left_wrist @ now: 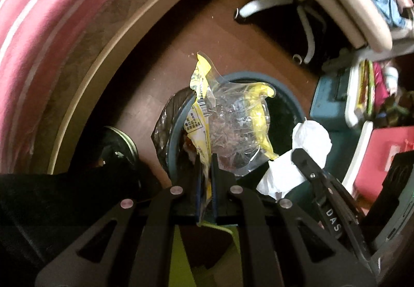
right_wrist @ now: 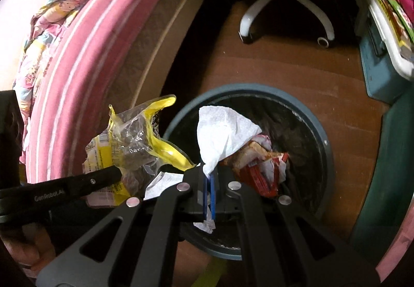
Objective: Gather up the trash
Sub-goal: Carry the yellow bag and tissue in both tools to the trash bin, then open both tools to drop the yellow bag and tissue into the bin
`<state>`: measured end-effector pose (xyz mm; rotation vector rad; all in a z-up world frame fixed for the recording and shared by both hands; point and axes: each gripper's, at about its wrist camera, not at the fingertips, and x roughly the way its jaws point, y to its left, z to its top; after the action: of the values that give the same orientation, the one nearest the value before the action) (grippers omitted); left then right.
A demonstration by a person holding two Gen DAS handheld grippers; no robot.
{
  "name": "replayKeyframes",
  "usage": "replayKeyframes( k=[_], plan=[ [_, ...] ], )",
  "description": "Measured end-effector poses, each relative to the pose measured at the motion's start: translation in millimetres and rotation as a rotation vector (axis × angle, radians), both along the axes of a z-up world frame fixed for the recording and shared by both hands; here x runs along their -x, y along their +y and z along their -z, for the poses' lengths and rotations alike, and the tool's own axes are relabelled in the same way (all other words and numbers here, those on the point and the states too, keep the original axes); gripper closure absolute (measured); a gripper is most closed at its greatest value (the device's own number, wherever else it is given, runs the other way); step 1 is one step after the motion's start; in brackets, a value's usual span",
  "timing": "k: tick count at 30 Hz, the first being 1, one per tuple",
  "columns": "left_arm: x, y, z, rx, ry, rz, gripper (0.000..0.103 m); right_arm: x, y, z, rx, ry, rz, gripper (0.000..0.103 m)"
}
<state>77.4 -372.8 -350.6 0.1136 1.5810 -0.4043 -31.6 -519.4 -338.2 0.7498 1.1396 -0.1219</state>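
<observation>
My left gripper (left_wrist: 206, 157) is shut on a crumpled yellow and clear plastic wrapper (left_wrist: 227, 116), which hangs over the left rim of the round dark-teal trash bin (left_wrist: 248, 74). My right gripper (right_wrist: 210, 170) is shut on a crumpled white tissue (right_wrist: 222, 131), held above the open mouth of the trash bin (right_wrist: 327, 157). Inside the bin, on a black liner, lie red and white snack wrappers (right_wrist: 261, 173). From the right wrist view the plastic wrapper (right_wrist: 134, 142) and the left gripper's black finger (right_wrist: 77, 184) show at left. The tissue (left_wrist: 308, 144) shows right of the wrapper in the left wrist view.
A pink striped mattress (right_wrist: 85, 80) on a pale bed frame curves along the left. An office chair base (right_wrist: 282, 7) with white legs stands beyond the bin on the brown wood floor (right_wrist: 284, 67). A teal cabinet (right_wrist: 383, 75) and shelves with colourful items are at right.
</observation>
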Motion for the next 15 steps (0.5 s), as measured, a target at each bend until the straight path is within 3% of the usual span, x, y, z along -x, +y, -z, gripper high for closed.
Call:
replayKeyframes(
  k=[15],
  plan=[
    [17.6, -17.7, 33.8, -0.110, 0.062, 0.149, 0.097, 10.1, 4.1, 37.2, -0.024, 0.086, -0.007, 0.101]
  ],
)
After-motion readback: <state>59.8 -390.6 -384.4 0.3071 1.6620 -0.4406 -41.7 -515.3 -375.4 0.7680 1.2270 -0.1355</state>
